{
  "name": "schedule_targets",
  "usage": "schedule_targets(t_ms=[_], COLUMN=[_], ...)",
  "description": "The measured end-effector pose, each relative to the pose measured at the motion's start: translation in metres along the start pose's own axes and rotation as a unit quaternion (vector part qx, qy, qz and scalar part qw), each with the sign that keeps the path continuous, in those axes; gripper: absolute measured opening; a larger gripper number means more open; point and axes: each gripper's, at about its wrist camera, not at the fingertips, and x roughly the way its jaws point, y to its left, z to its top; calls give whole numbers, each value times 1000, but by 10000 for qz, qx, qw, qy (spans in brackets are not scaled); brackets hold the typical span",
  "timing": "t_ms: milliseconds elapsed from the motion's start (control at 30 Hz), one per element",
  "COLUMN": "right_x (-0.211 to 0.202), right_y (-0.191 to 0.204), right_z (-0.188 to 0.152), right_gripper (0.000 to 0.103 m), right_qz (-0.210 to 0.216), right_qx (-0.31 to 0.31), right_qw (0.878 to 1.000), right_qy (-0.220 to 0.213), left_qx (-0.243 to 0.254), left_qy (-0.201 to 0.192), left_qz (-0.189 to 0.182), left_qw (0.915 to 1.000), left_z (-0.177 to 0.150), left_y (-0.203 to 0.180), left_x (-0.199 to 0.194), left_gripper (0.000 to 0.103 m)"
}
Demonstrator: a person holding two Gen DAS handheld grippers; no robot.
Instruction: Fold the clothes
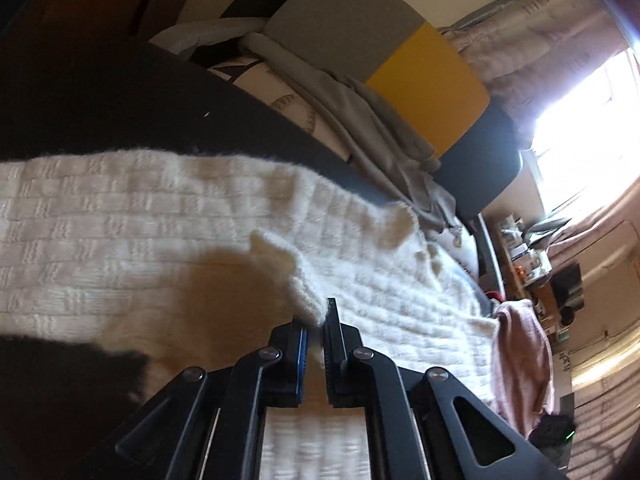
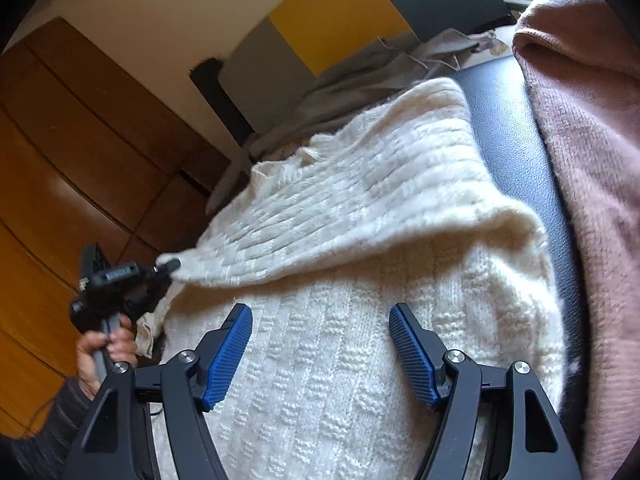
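One corner of the cream knit sweater (image 2: 360, 208) sits pinched in my left gripper (image 1: 316, 316); thick, floppy, stretchy, so edges grip best. My right gripper (image 2: 320, 344) gapes empty above it.

no text, label, brand or number can be read anywhere; a small pale marking on the left gripper (image 2: 166, 268), left of the open jaws, is too blurred.

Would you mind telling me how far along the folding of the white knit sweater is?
Partly done. The left gripper is shut on an edge of the white knit sweater, with that flap raised over the body. The right gripper hovers open above it. Laying the flap flat is left; the pink garment lies unfolded beside it.
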Motion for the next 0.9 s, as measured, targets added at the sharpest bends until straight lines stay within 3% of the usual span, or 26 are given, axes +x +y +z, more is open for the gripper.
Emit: schedule_targets(t_ms=[167, 267, 333, 400, 500, 633, 700, 733, 800, 833, 900], right_x=[-15, -5, 10, 25, 45, 60, 65, 67, 68, 66, 59], right_y=[-14, -30, -43, -57, -74, -71, -61, -56, -48, -44, -38], right_z=[48, 82, 104, 121, 137, 141, 138, 136, 134, 133, 135], right_gripper=[72, 72, 72, 72, 72, 72, 54, 32, 26, 16, 15], right_qz=[-535, -972, -1199, -1401, -1384, -1449, -1641, -1736, -1876, -1911, -1906], right_qx=[193, 274, 350, 401, 493, 87, -302, -497, -800, -903, -989], right_qw=[9970, 9930, 9908, 9886, 9891, 9892, 9854, 9827, 9781, 9767, 9764], right_qy=[-516, -611, -513, -391, -85, 194, 338, 410, 424, 383, 220], left_qx=[157, -121, -414, -453, -194, 337, 444, 576, 866, 949, 1063], left_qy=[413, 508, 473, 410, 494, 774, 739, 626, 295, 111, -240], left_qz=[-94, -440, -746, -778, -763, -446, -341, -248, -194, -288, -416], left_qw=[9990, 9977, 9952, 9951, 9957, 9954, 9957, 9961, 9956, 9950, 9932], left_z=[-6, -5, -2, 5, 15, 22, 24, 23, 24, 26, 31], left_y=[10, 22, 33, 38, 32, 14, 7, 2, -12, -18, -26], left_x=[10, 10, 6, 1, 3, 23, 29, 27, 16, 9, -5], left_gripper=[8, 18, 22, 25, 28, 29, 24, 8, 7, 7, 7])
